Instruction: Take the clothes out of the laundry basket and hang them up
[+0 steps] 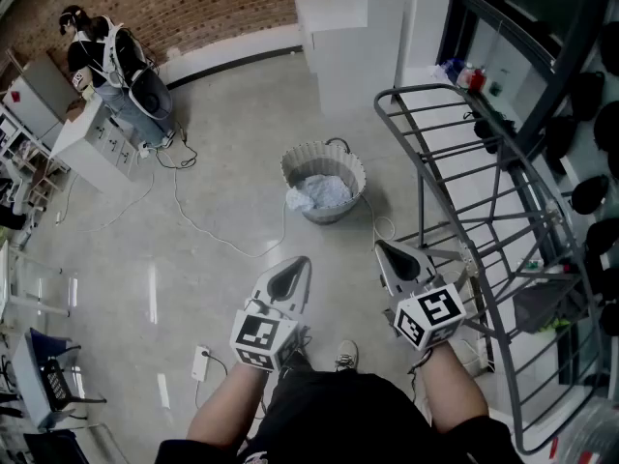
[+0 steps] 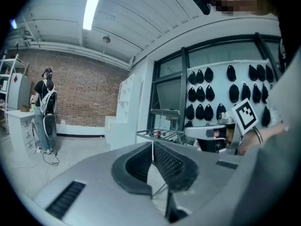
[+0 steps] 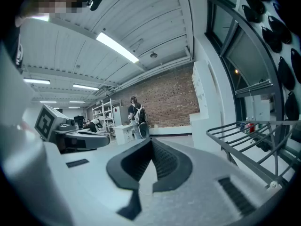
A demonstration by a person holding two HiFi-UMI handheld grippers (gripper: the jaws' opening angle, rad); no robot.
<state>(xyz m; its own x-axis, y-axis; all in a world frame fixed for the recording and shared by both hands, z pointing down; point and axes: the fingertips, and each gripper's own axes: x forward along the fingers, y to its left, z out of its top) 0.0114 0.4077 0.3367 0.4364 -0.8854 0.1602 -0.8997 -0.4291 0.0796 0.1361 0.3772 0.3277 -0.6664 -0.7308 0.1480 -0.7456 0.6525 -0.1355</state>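
both grippers, left (image 1: 290, 280) and right (image 1: 401, 261), empty with jaws clenched, aimed at the laundry basket (image 1: 324, 163) at 12 o'clock, probably lining up a first grab.

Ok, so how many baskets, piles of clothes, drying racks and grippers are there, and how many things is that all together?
Laundry basket: 1
Pile of clothes in the basket: 1
Drying rack: 1
Grippers: 2, the left gripper and the right gripper
Total: 5
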